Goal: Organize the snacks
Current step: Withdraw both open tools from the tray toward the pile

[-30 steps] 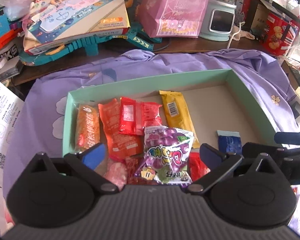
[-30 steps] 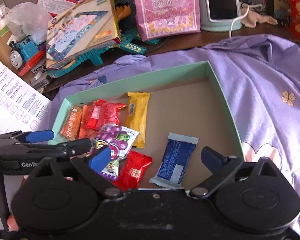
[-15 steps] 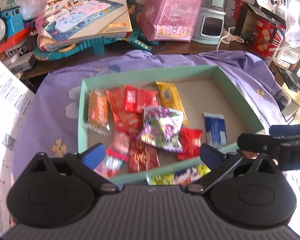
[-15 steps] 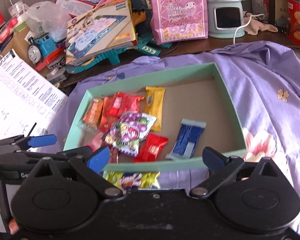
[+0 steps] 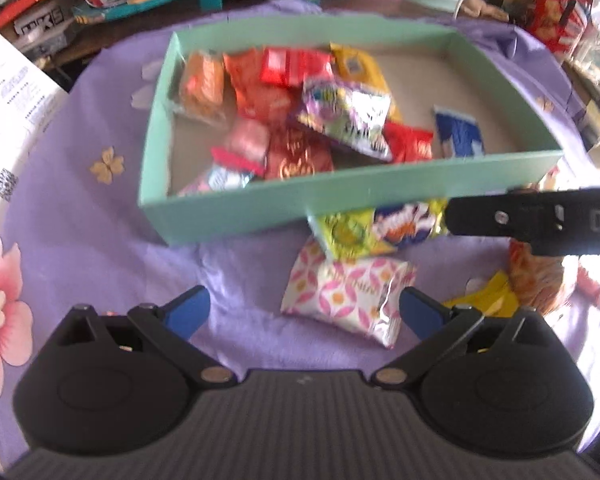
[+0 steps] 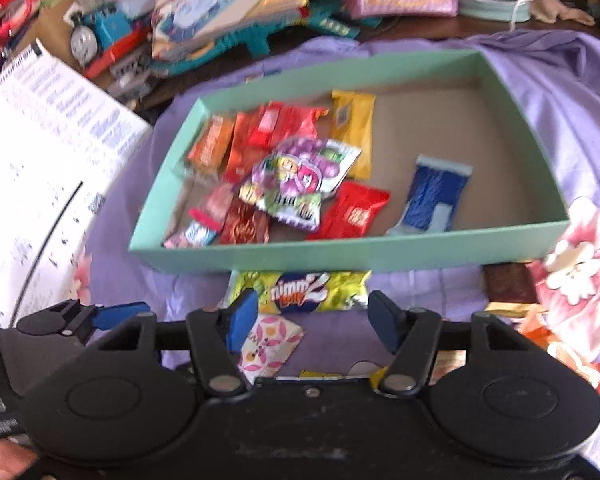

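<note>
Left wrist view first: the left hand-held gripper hangs over the purple cloth with its blue fingers spread wide and nothing pinched. Between them, nearer the right finger, lies a pink-and-white packet, flat on the cloth and untouched. Just beyond it a yellow-green packet sits tucked against the near wall of the green box. Inside the box the snacks crowd the left half: an orange bar, red wrappers, a yellow bar, a purple grape bag on top of the heap, and a blue packet apart on the right. The other tool's black arm crosses the right edge, with more wrappers below it, blurred.

Over to the right wrist view: the right hand-held gripper is closing, its fingers about halfway in and no pads pressing on anything. They frame the yellow-green packet, which lies on the cloth just outside the box, partly under its front wall. The pink-and-white packet shows under the left finger. The left tool's blue tip pokes in at lower left. In the box, the blue packet lies alone on the bare right side; the grape bag tops the pile at left. Toys and papers clutter the bench behind.
</note>
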